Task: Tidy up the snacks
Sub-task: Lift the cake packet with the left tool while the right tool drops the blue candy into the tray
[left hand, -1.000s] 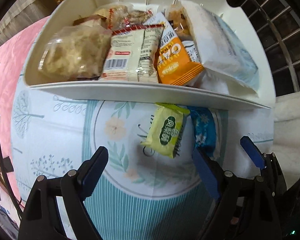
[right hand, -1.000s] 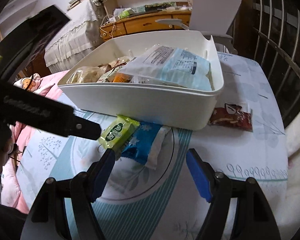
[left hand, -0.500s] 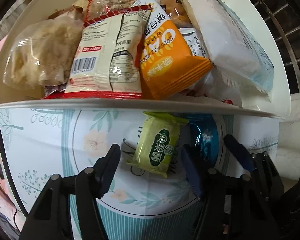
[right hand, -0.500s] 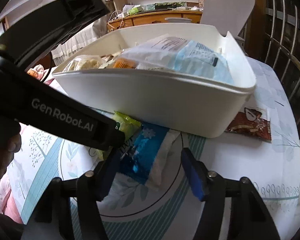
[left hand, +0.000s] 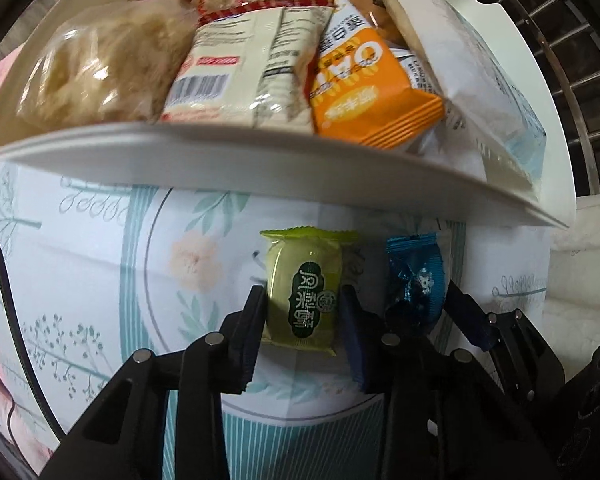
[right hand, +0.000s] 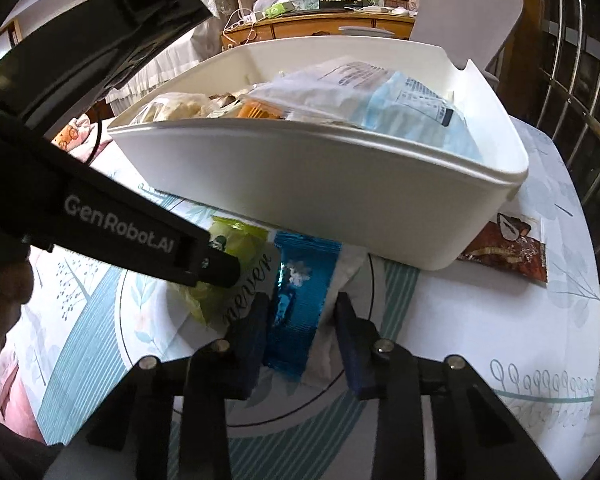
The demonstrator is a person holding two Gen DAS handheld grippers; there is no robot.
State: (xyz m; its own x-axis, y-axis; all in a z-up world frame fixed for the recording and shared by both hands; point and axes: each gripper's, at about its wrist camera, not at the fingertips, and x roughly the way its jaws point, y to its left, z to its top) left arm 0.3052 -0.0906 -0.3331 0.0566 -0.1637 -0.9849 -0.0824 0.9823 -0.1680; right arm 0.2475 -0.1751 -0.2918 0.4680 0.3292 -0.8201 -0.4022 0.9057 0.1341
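Beside the white snack bin (left hand: 260, 148) on the patterned tablecloth (left hand: 100, 248), the left gripper (left hand: 304, 312) points straight down, its jaws just closed onto the green pineapple-cake packet (left hand: 302, 292). The right gripper (right hand: 300, 332) slants down alongside, jaws likewise just closed, clamping the blue snack packet (right hand: 296, 300) next to it.

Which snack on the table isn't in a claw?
The brown packet beside the white bin's corner. The green packet sits in the left claw, the blue one in the right claw.
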